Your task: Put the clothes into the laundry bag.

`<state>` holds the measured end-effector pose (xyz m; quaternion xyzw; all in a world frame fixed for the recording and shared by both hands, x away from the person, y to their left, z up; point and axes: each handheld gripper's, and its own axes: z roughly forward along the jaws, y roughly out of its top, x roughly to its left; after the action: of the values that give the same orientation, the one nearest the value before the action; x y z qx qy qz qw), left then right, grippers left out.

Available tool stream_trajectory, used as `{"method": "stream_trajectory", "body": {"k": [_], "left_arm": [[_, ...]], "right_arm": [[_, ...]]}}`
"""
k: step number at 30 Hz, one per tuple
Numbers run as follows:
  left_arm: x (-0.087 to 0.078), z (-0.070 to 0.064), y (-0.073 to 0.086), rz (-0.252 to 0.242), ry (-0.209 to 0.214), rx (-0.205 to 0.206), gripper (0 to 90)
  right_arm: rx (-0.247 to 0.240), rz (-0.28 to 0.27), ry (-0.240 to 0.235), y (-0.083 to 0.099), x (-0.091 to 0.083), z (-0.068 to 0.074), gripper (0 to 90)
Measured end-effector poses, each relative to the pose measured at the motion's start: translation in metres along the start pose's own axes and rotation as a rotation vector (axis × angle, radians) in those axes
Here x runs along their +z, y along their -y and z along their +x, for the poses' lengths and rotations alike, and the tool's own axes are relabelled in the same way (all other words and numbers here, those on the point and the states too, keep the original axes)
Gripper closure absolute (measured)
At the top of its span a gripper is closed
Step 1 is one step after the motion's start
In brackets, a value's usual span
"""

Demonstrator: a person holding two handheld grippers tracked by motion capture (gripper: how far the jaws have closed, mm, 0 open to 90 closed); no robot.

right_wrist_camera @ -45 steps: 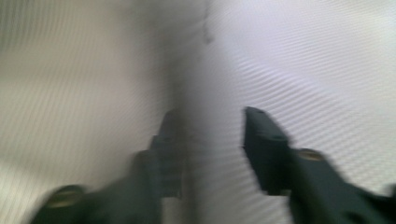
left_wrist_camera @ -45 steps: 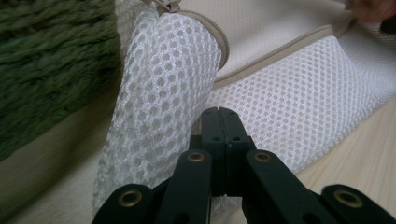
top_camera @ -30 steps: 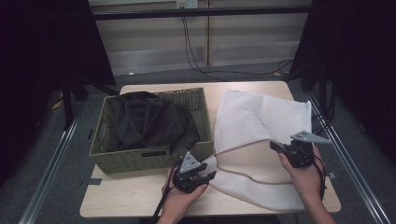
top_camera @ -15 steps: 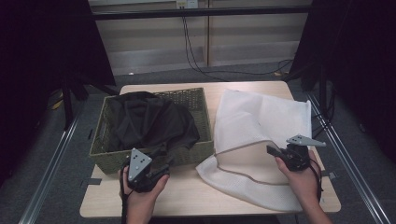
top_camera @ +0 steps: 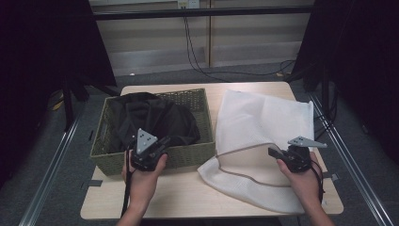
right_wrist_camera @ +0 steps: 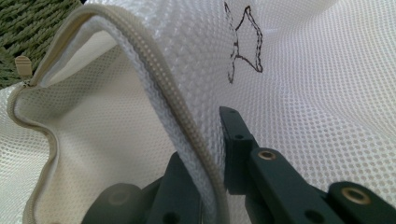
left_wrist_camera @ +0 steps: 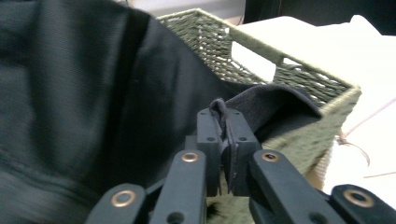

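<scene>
The left gripper (top_camera: 162, 142), now moved over to the woven green basket (top_camera: 110, 162), pinches the dark cloth garment (left_wrist_camera: 261, 100), apparently for bagging, while the right gripper (top_camera: 274, 152) grips the white mesh zip bag's (top_camera: 263, 117) lifted edge.

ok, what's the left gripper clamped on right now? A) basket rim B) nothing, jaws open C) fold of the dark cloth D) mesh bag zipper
C: in the left gripper view the left gripper has its jaws closed on a fold of the dark cloth lying in the basket.

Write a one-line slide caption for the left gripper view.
Left gripper shut on a fold of the black garment at the near rim of the green woven basket.
</scene>
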<state>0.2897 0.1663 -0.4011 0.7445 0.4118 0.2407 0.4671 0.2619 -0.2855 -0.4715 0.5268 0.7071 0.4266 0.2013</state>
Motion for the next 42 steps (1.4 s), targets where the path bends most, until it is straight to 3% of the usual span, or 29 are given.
{"method": "stream_trajectory", "body": {"k": [2,6,8,13,15,17,18,19,21,22,24,26,28,31,32,33,34,36,38,39,40,42], "left_arm": [[-0.003,0.017,-0.007,-0.016,-0.005,-0.023,87.7],[-0.008,0.061,-0.024,-0.044,-0.058,-0.092,87.6],[-0.005,0.082,-0.033,-0.013,-0.061,-0.109,87.3],[0.011,0.123,-0.047,0.097,-0.005,-0.152,84.2],[0.022,0.135,-0.048,0.136,0.034,-0.152,77.1],[0.033,0.142,-0.046,0.180,0.056,-0.120,64.9],[0.038,0.145,-0.045,0.196,0.062,-0.115,64.9],[0.042,0.149,-0.043,0.215,0.061,-0.124,56.4],[0.049,0.155,-0.041,0.245,0.064,-0.141,52.7],[0.052,0.157,-0.040,0.251,0.054,-0.136,44.1],[0.058,0.161,-0.039,0.292,-0.014,-0.136,17.5],[0.062,0.166,-0.038,0.328,-0.037,-0.153,0.6],[0.067,0.171,-0.034,0.344,-0.021,-0.168,0.0],[0.078,0.176,-0.026,0.370,0.021,-0.221,0.0],[0.081,0.177,-0.023,0.405,0.032,-0.223,0.0],[0.089,0.177,-0.019,0.462,0.078,-0.239,0.0],[0.089,0.177,-0.019,0.462,0.078,-0.239,0.0],[0.095,0.180,-0.015,0.506,0.106,-0.273,0.0],[0.100,0.182,-0.011,0.526,0.112,-0.300,0.0],[0.103,0.185,-0.006,0.562,0.108,-0.301,0.0],[0.103,0.185,-0.006,0.562,0.108,-0.301,0.0],[0.107,0.186,-0.003,0.594,0.110,-0.339,0.0]], "right_arm": [[0.001,0.002,-0.001,0.000,0.000,0.000,86.9],[0.004,0.001,0.001,0.000,0.001,0.000,86.9],[-0.001,0.002,0.000,0.000,0.001,0.000,86.9],[-0.004,-0.001,-0.001,0.000,0.001,0.000,87.1],[-0.006,0.000,0.001,0.000,0.002,0.000,87.2],[-0.008,0.004,-0.003,0.001,0.003,0.001,87.1],[-0.008,0.004,-0.003,0.001,0.003,0.001,87.1],[-0.012,0.004,-0.003,0.001,0.003,0.001,87.2],[-0.013,0.004,-0.005,0.001,0.003,0.001,87.1],[-0.013,0.005,-0.006,0.001,0.004,0.001,87.2],[-0.016,0.007,-0.005,0.002,0.004,0.001,87.2],[-0.015,0.010,-0.004,0.002,0.005,0.002,87.1],[-0.017,0.011,-0.005,0.003,0.005,0.002,87.1],[-0.022,0.021,-0.002,0.004,0.007,0.004,87.0],[-0.022,0.021,-0.002,0.004,0.007,0.004,87.0],[-0.024,0.024,-0.003,0.004,0.008,0.004,87.0],[-0.024,0.024,-0.003,0.004,0.008,0.004,87.0],[-0.018,0.025,-0.005,0.005,0.008,0.004,87.0],[-0.023,0.029,-0.004,0.005,0.009,0.004,86.9],[-0.030,0.032,-0.002,0.006,0.011,0.005,86.8],[-0.030,0.032,-0.002,0.006,0.011,0.005,86.8],[-0.032,0.039,-0.004,0.007,0.012,0.006,86.6]]}}
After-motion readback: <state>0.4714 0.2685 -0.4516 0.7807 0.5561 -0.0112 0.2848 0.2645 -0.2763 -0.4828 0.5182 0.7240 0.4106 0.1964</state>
